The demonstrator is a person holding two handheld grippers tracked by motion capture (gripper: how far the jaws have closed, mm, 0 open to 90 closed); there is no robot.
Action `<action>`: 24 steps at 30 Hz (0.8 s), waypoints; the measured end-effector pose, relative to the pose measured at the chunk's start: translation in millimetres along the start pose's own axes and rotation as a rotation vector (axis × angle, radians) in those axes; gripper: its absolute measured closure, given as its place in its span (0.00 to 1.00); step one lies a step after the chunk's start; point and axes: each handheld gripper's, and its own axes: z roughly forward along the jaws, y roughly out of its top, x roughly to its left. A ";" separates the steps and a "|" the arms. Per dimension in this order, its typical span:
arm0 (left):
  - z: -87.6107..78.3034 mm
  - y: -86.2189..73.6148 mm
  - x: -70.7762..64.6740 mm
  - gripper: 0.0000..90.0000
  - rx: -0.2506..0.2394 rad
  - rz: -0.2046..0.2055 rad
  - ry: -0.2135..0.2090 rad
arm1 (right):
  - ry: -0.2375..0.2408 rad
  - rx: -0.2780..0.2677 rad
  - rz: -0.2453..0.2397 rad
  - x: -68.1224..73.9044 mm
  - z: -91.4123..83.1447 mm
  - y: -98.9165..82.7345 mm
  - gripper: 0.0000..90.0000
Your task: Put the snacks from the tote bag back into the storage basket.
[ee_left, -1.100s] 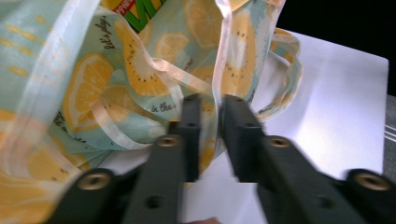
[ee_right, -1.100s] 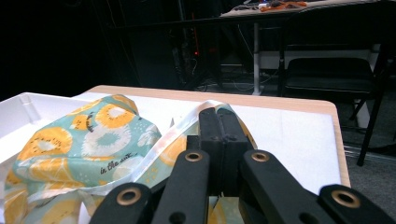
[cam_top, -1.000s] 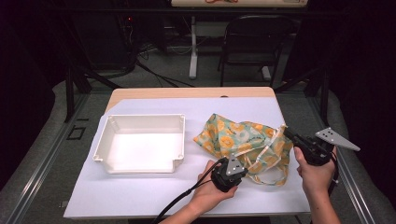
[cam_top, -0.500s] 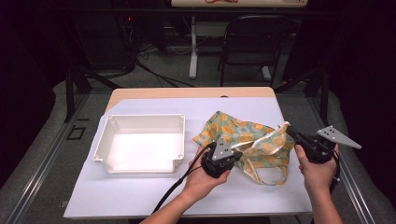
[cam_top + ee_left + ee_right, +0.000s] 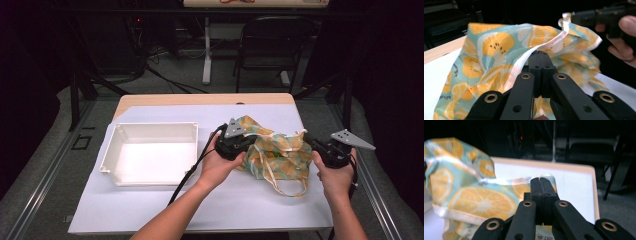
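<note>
White tray (image 5: 150, 155) bare inside | orange-print bag (image 5: 277, 152) pinched by both tools

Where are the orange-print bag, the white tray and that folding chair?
orange-print bag (image 5: 280, 157): high view, middle of its cloth.
white tray (image 5: 150, 127): high view, far rim.
folding chair (image 5: 272, 35): high view, backrest.

Left gripper (image 5: 246, 143) carried bag (image 5: 280, 155) edge up, toward table's far side
</note>
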 end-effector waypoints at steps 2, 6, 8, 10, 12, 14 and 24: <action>10.2 3.4 6.3 1.00 0.012 -0.031 -0.007 | 0.007 0.085 0.009 -3.2 4.3 -4.0 0.98; 30.4 8.3 12.1 1.00 0.034 -0.082 -0.016 | 0.045 0.117 0.043 -5.3 8.2 -13.9 0.75; 33.9 8.9 12.6 1.00 0.038 -0.088 -0.016 | 0.053 0.069 0.063 -5.8 -0.2 -14.5 0.65; 38.4 9.1 12.9 1.00 0.041 -0.097 -0.011 | 0.061 0.049 0.077 -5.7 -4.0 -14.7 0.62; 41.6 9.2 13.2 1.00 0.049 -0.102 -0.010 | 0.079 0.044 0.075 -3.3 -16.7 -13.7 0.54; 44.5 8.6 13.0 1.00 0.047 -0.111 -0.004 | 0.098 0.001 0.054 2.0 -27.6 -12.7 0.48; 46.4 7.8 14.2 1.00 0.051 -0.127 -0.007 | 0.060 0.098 -0.129 25.4 -12.3 -23.8 0.57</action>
